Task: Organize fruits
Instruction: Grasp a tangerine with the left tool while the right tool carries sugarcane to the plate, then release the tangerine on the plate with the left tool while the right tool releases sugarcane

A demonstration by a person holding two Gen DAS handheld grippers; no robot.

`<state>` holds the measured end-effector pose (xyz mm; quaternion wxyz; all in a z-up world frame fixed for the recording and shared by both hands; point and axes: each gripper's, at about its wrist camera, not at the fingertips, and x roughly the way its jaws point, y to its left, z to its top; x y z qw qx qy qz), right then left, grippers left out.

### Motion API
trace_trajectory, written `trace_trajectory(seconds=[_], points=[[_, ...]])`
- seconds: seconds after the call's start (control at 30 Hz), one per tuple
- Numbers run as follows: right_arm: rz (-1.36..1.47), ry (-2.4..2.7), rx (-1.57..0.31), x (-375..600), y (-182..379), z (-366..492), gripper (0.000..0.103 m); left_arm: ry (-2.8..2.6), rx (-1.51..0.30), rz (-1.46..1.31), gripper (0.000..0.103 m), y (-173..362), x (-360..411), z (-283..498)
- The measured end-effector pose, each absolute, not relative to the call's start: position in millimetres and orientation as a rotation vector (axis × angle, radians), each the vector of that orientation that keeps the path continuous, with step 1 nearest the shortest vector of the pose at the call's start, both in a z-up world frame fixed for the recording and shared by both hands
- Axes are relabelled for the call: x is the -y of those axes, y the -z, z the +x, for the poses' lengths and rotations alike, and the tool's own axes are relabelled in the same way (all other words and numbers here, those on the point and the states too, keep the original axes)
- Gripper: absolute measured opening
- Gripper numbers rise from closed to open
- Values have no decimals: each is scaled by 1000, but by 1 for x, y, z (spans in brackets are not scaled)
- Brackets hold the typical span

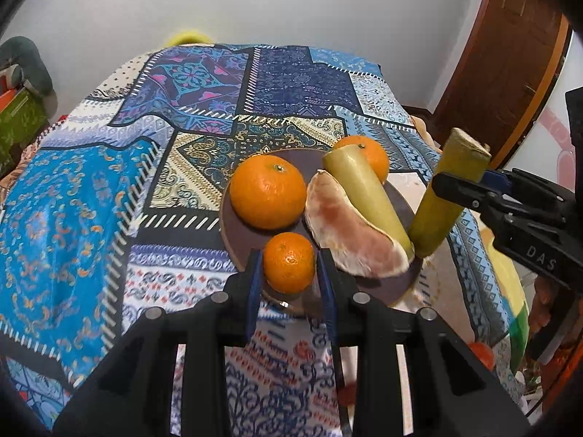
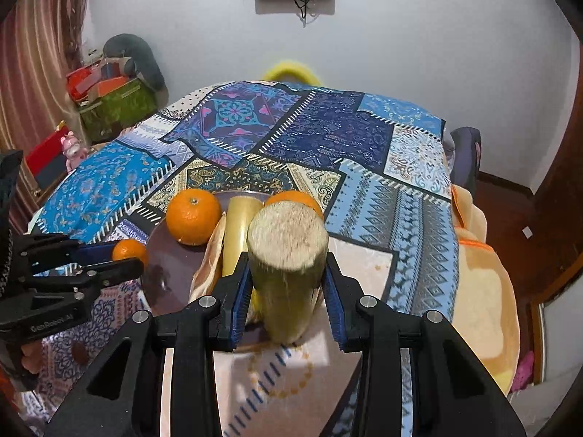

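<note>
A brown round plate (image 1: 247, 240) (image 2: 171, 273) on the patterned cloth holds a large orange (image 1: 267, 191) (image 2: 193, 216), a second orange (image 1: 368, 156) at the back, a peeled pomelo wedge (image 1: 349, 229) and a yellow-green sugarcane piece (image 1: 364, 193) lying flat. My left gripper (image 1: 290, 267) is shut on a small orange (image 1: 289, 262) (image 2: 128, 250) at the plate's near rim. My right gripper (image 2: 288, 280) (image 1: 448, 182) is shut on a second sugarcane piece (image 2: 288, 266) (image 1: 448, 193), held upright at the plate's right edge.
The patchwork cloth (image 1: 109, 200) covers a table; its left and far parts are bare. A wooden door (image 1: 510, 54) stands at the right. Boxes and clutter (image 2: 109, 91) sit in the far left corner. An orange blanket (image 2: 481, 273) hangs off the right side.
</note>
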<state>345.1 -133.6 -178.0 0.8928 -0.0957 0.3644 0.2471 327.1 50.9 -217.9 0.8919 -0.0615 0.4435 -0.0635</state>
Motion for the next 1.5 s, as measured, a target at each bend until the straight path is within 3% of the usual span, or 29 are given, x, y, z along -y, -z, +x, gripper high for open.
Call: trace_trajectory(seconds=[0.73,0.9,1.07,1.5], points=[[-217,-540,-769,113,198,376,34,163,-984,-118,30,246,-39,366],[-211,-536,-746,116,190,371,44,158,-996,-129,30,244,-40,364],[-188,-537,-734,124,179,355,44,154,-975,-136,38,229,-41,351],[-164,-514,-683,150,148,280,45,136,-864,-90,46,165,-39,276]])
